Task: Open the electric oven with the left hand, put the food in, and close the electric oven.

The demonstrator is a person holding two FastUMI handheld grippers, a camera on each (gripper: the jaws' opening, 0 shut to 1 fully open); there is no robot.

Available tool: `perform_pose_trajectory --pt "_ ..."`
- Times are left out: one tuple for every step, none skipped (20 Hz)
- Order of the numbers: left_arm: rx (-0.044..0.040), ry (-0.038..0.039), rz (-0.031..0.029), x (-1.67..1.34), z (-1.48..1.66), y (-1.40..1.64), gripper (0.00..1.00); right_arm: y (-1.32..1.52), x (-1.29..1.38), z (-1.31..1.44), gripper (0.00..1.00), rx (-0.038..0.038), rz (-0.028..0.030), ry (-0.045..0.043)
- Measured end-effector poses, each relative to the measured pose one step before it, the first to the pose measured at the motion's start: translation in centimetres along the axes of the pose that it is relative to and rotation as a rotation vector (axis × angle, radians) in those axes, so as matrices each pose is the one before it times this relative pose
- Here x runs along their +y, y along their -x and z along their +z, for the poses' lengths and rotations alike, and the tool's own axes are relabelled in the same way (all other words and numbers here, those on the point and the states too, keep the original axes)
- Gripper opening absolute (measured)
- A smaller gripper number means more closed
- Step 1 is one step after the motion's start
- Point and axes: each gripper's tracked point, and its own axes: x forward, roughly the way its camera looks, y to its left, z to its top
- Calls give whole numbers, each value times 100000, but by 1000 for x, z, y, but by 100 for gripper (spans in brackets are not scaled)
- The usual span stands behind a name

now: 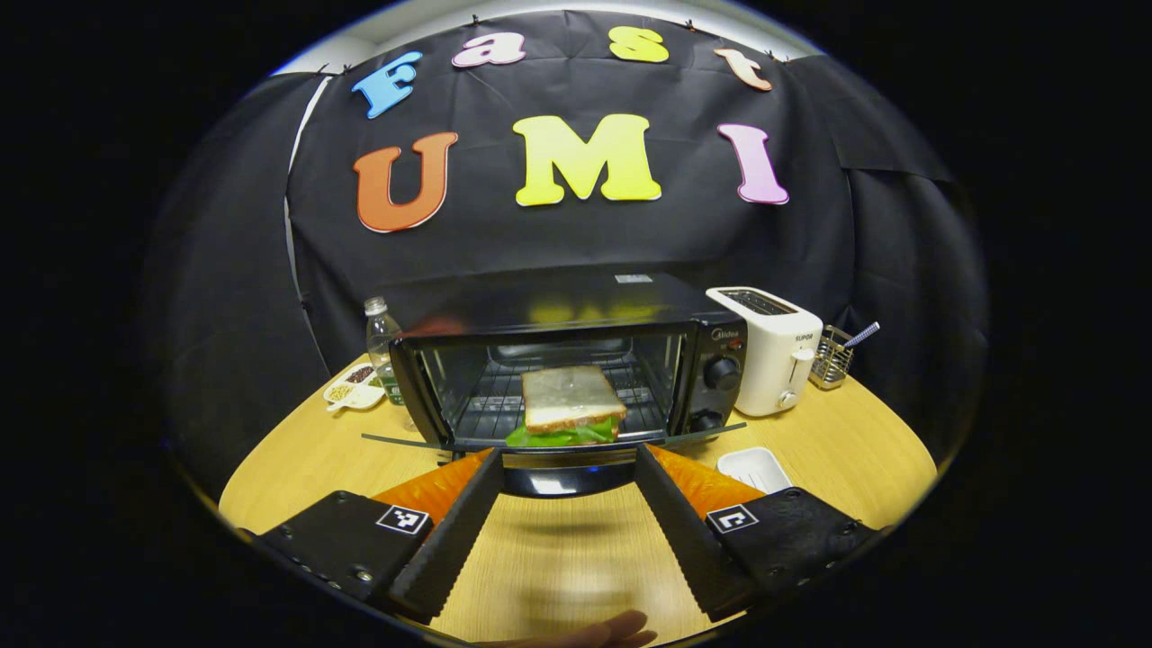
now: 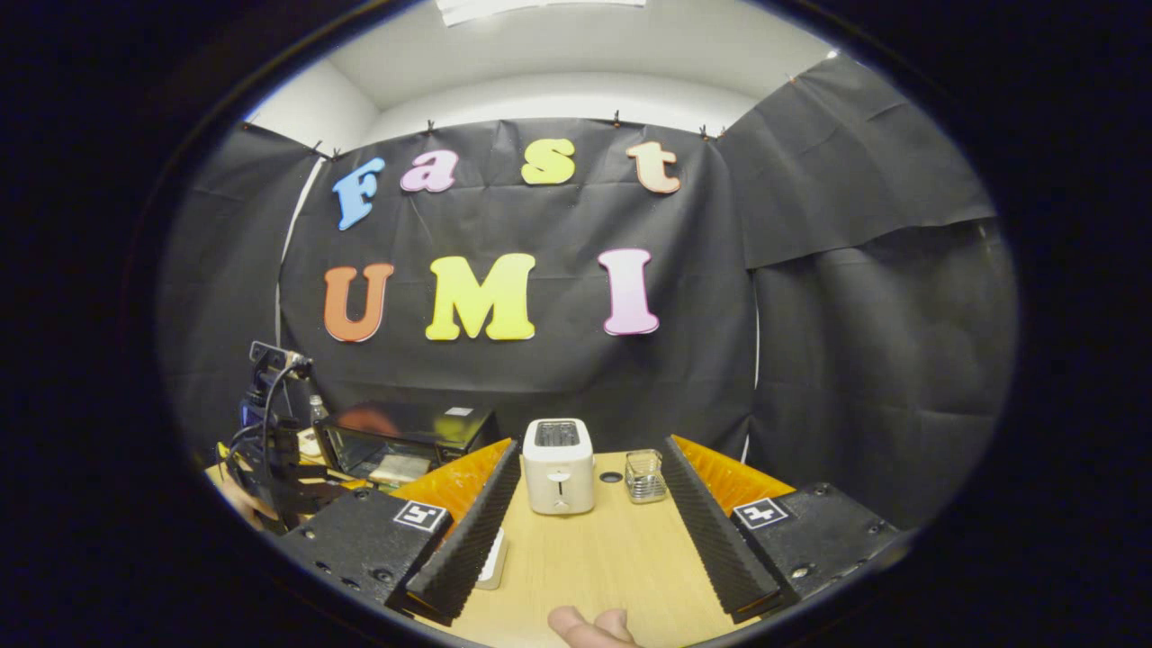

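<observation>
— Inside the electric oven [image 1: 576, 306], on the wire rack, saw the sandwich [image 1: 571, 405]. Lay flat, bread on top, green leaves under.
— And the door [image 1: 405, 441]?
— Dropped all the way down, long from side to side. Had its handle [image 1: 567, 481] right at the tips of the left gripper [image 1: 569, 453]. Straight ahead, so probably just needed a lift up.
— Gripped it?
— No. Held wide apart, with one tip near each end of the handle.
— And the right gripper [image 2: 591, 444]?
— Wide apart too, gripped nothing. Pointed at the toaster [image 2: 558, 463], off to the oven's side. Made the left one much nearer.
— Anything in the way?
— Saw nothing on the table [image 1: 576, 558] under the door. Spotted a white dish [image 1: 754, 468] just beside the door's right corner. Spotted a wire basket [image 1: 832, 357] past the toaster, and a bottle [image 1: 380, 346] and a seed dish [image 1: 353, 391] at the left.
</observation>
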Motion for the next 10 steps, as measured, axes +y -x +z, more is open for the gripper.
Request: perform_pose_trajectory --pt "-1551 259 -313 68 671 -409 96 431 42 80 100 5 -50 -114" --pt "-2001 346 -260 169 765 -637 97 305 54 211 100 -305 -55 -300" --pt "1849 1534 -341 -105 -11 -600 96 151 51 230 100 -439 -489 -135" --pt "1193 1711 -344 -4 439 -558 95 318 -158 288 100 -729 -1322 341" --pt "-3620 232 -322 195 1048 -146 97 306 -374 183 100 -488 -1910 88" --pt "-4028 333 -280 145 1172 -748 96 371 -215 80 100 149 -1714 268" --pt "-3603 527 31 61 1032 -850 95 508 47 227 100 -149 -610 301" --pt "-1921 -89 -434 156 555 -848 95 754 133 316 100 -256 293 -8" --pt "225 492 103 63 -132 -430 95 777 230 427 100 -630 664 -244" --pt "-897 -142 441 443 235 -296 95 803 161 315 100 -1142 647 -188"
